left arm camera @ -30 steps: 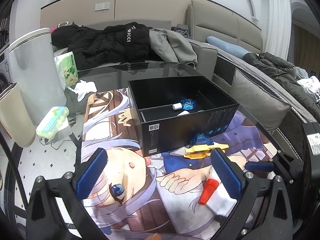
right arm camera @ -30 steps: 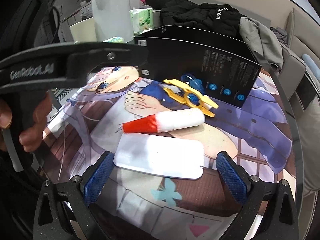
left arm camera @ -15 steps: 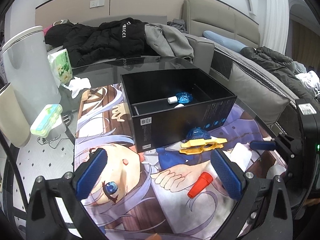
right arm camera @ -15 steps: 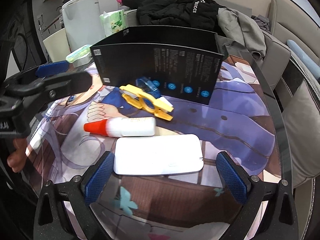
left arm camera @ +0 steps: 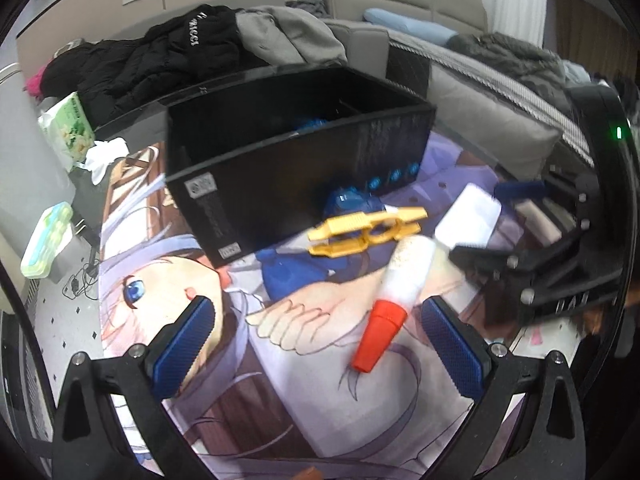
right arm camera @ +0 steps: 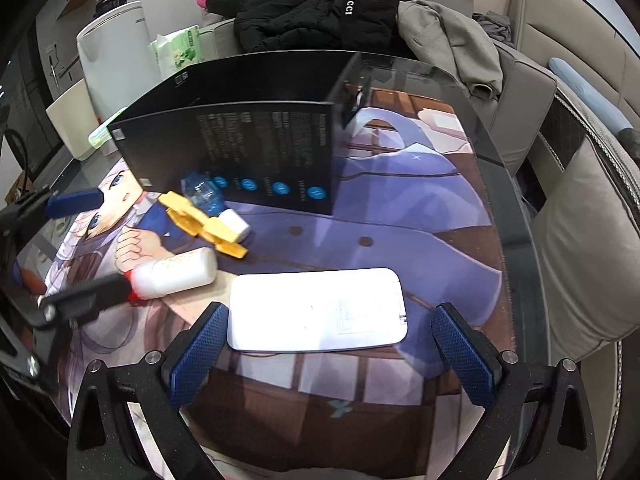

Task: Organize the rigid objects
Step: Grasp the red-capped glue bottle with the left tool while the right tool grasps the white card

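The left tongs (left arm camera: pixel 316 340), wide open and empty, line up on the red-capped bottle (left arm camera: pixel 390 292) lying mid-desk before the black box (left arm camera: pixel 280 184). The right tongs (right arm camera: pixel 328 348), equally open, flank the white case (right arm camera: pixel 316 310), seemingly untouched. Next: close, lift into box.

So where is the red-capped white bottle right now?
The red-capped white bottle lies on the printed mat, between the yellow clip and the open left gripper.

Matt black cardboard box (left arm camera: pixel 288 184), glossy glass table (right arm camera: pixel 516 240)
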{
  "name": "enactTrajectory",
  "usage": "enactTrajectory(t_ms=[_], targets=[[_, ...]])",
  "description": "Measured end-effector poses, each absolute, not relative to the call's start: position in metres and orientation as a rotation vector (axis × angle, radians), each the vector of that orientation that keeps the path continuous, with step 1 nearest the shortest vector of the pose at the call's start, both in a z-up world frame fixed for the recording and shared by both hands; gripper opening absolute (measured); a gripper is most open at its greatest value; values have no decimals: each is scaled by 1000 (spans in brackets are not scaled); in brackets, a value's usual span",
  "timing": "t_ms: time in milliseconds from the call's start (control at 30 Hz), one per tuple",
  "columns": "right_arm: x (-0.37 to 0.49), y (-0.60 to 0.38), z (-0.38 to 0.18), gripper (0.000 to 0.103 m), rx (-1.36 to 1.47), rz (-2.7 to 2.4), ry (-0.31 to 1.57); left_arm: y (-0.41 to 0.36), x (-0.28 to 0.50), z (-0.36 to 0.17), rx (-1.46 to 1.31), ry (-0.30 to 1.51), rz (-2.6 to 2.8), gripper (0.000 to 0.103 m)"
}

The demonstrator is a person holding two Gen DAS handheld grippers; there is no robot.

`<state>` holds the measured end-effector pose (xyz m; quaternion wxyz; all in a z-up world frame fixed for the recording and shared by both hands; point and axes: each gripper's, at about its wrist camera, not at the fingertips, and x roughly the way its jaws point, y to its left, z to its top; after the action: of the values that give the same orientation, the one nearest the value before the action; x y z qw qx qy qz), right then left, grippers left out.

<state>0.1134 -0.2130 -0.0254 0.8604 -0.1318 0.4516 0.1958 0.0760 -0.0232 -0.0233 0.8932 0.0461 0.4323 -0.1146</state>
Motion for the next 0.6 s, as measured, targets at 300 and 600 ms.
enactTrajectory(t_ms=[300,600], targets=[[123,-220,-25,102,-266,386,957,-10,84,-31,88,940,-133,103],[123,-219,-25,102,-269,392,959,-12,78,-27,-9,946,-248,103]])
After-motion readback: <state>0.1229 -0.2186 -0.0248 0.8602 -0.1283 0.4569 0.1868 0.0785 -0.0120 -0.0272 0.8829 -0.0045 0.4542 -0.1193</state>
